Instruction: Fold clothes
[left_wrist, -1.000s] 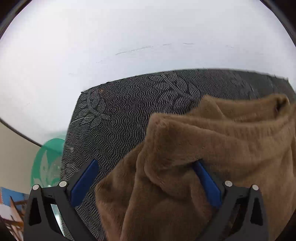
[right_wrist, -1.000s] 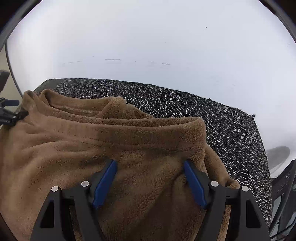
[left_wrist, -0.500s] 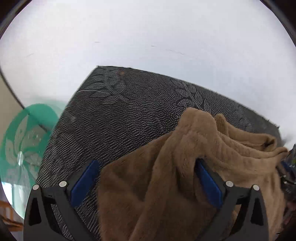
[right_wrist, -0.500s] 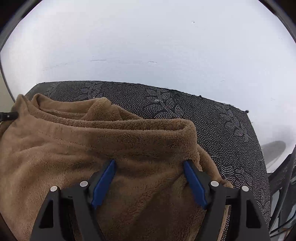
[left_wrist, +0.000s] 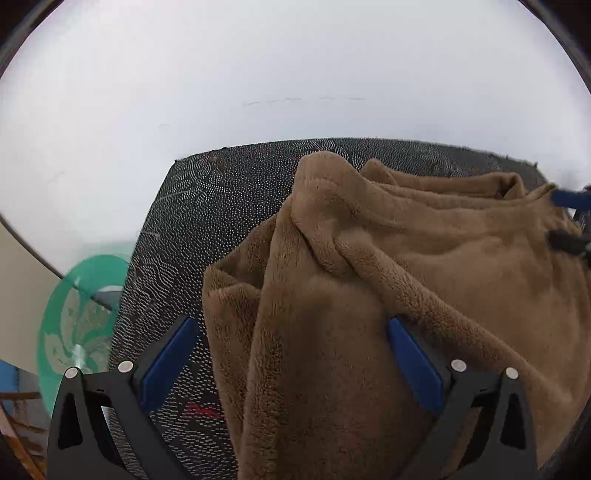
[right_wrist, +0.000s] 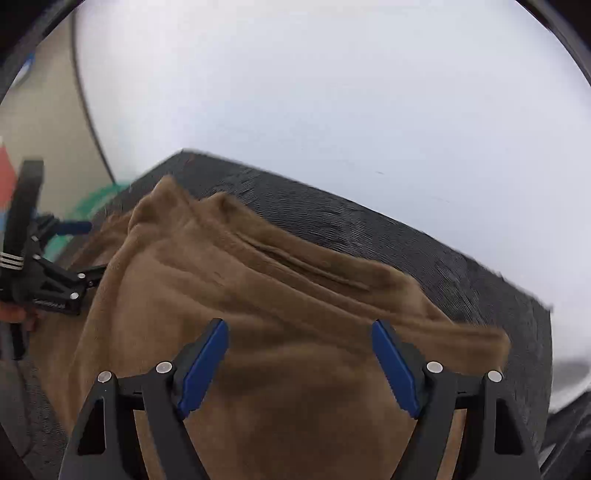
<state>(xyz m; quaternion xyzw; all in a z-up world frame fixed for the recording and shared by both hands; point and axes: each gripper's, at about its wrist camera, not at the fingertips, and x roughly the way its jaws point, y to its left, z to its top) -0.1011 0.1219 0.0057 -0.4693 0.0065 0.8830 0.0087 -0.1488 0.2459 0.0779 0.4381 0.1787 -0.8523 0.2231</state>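
Brown fleece (right_wrist: 295, 332) between right claw (right_wrist: 299, 354) jaws

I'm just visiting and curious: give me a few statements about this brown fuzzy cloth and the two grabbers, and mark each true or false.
1. The brown fleece garment lies on a dark dotted mat. True.
2. The left gripper has its jaws pressed flat together. False: its blue pads stand wide apart, with fleece between them.
3. A green patterned disc shows past the mat's edge. True.
4. The garment is neatly folded into a flat square. False: it is bunched and rumpled.
5. The right gripper stands over the fleece, jaws opening. True.
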